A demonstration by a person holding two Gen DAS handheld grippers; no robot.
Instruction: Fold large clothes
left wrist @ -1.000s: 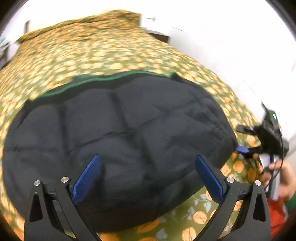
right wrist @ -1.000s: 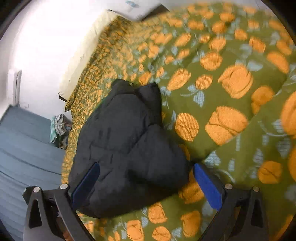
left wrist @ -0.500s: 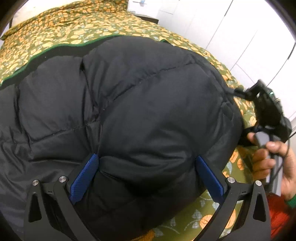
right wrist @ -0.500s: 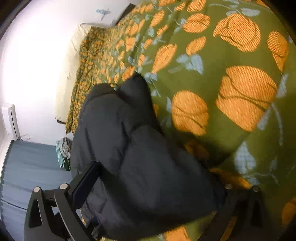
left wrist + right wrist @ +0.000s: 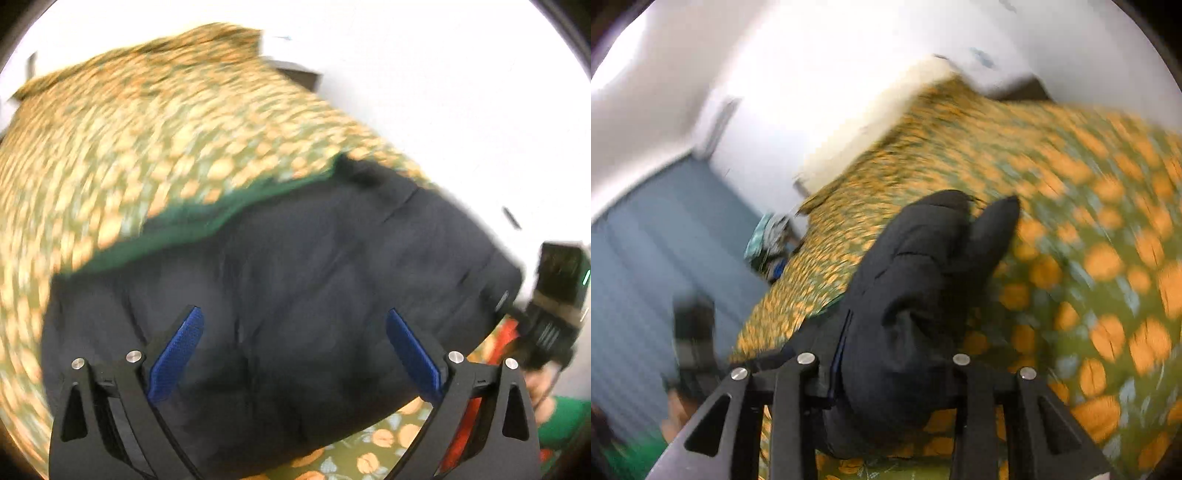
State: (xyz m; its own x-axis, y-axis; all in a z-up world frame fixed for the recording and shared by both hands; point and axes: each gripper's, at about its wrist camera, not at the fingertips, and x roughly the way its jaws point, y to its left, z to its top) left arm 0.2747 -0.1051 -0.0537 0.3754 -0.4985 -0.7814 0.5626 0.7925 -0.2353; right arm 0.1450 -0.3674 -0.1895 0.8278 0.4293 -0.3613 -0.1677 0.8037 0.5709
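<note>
In the right wrist view the right gripper (image 5: 886,373) is seen clamped on a bunched corner of the black padded jacket (image 5: 916,295); its jaws have just been closing, and the dark fabric is pinched between them and bulges out over the fingers. From that pinch the jacket runs straight ahead of the tool, up and away across the bed cover (image 5: 1089,258), a green one printed with orange shapes, so the garment's long axis lies roughly along the line the right gripper points. In the left wrist view the left gripper (image 5: 293,354) is held wide apart, nothing pressed between its blue pads (image 5: 173,354); the jacket (image 5: 295,295) is spread beneath and beyond it, and whether the pads brush the fabric cannot be told through the blur. The far right edge of the jacket in that view reaches toward the right gripper's body (image 5: 554,306), beside which a hand (image 5: 539,384) and a green sleeve (image 5: 565,417) are partly seen. The right hand is therefore judged the nearer and the only one engaged. The coming fold appears to depend on the pinched corner being carried along that long axis, over the rest of the jacket lying farther up the bed.
</note>
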